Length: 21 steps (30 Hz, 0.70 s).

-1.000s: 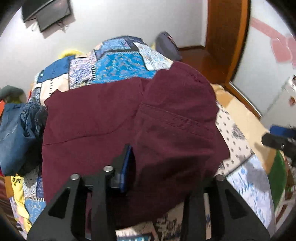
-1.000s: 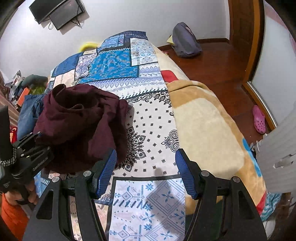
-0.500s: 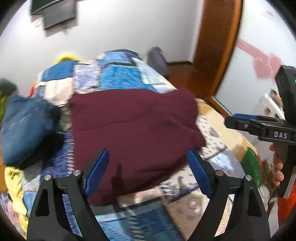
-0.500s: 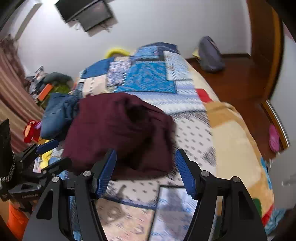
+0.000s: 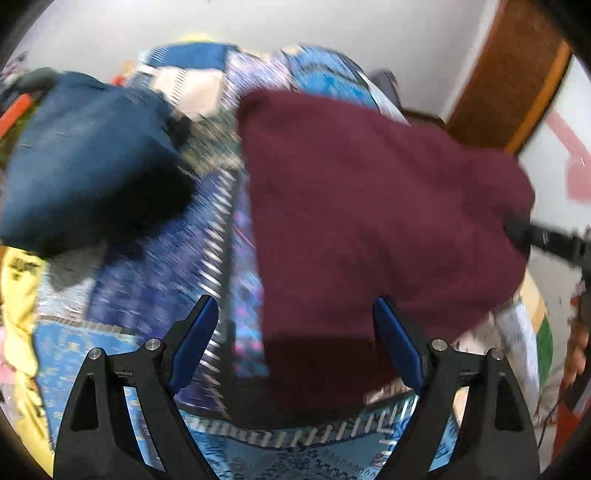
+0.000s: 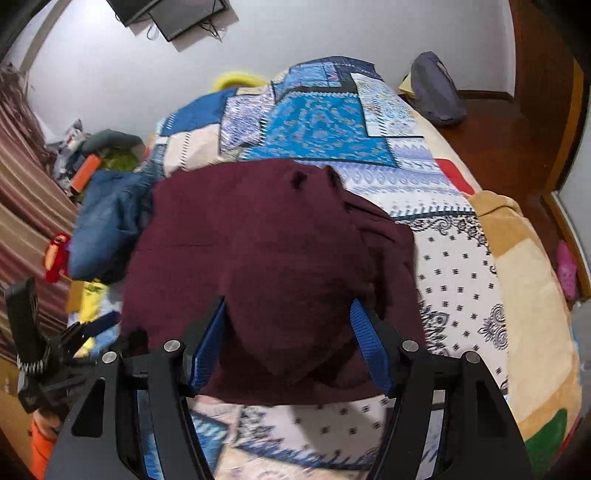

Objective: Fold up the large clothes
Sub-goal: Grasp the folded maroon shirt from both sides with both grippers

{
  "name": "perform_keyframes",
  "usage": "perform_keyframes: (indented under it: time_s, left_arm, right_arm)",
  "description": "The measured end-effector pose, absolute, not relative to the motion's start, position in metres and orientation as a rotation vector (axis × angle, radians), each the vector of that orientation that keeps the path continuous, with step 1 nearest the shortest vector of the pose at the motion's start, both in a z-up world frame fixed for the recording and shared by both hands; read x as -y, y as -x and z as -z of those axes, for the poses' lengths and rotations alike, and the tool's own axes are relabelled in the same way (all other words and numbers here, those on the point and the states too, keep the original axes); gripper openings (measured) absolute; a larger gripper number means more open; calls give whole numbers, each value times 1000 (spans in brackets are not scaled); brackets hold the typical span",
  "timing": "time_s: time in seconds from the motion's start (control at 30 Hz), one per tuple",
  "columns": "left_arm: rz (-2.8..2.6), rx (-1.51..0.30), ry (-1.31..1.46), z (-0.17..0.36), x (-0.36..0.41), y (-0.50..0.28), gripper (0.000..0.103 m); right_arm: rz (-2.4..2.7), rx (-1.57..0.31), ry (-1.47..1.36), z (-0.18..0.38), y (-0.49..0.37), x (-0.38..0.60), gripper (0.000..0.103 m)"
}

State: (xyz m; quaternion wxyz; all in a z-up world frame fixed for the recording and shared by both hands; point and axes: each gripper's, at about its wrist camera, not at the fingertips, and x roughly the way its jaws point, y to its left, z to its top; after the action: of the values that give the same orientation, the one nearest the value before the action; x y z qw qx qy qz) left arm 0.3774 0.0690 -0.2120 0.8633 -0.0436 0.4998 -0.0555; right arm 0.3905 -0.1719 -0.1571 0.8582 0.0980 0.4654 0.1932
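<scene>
Two grippers hang over a bed spread with a blue patchwork quilt (image 6: 321, 129), and between them lies the maroon garment (image 6: 266, 251), bunched and partly folded near the quilt's middle. The left gripper (image 5: 295, 343) has its blue-padded jaws spread wide after just opening; the garment's near corner lies below and between them, but neither pad presses on it. The right gripper (image 6: 288, 347) also stands apart, its jaws having just widened a little, with a hump of the maroon cloth rising between the pads; whether the pads actually touch the fabric cannot be told. In the left wrist view the picture is smeared with motion. Just beside the garment on its left sits a heap of blue denim clothing (image 6: 107, 225), touching or nearly touching its edge, with a yellow piece (image 5: 18, 306) at the quilt's near left border. A tan fleece blanket (image 6: 524, 280) covers the bed's right side. On the wooden floor (image 6: 509, 133) beyond stand a grey backpack (image 6: 436, 92) and a pink shoe (image 6: 567, 273). A dark screen (image 6: 173, 14) hangs on the white wall.
</scene>
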Motion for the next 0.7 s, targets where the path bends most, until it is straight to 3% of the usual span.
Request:
perform_keyframes:
  time_s: [0.07, 0.27, 0.7]
  left_arm:
    - [129, -1082, 9, 231, -51, -374, 88]
    - [121, -1040, -10, 247, -36, -355, 89]
    - [6, -945, -14, 191, -81, -326, 89]
  right_arm:
    - [-393, -996, -174, 172, -392, 177, 74]
    - [-403, -1003, -52, 199, -387, 182, 77]
    - [-349, -919, 78, 153, -354, 196, 78]
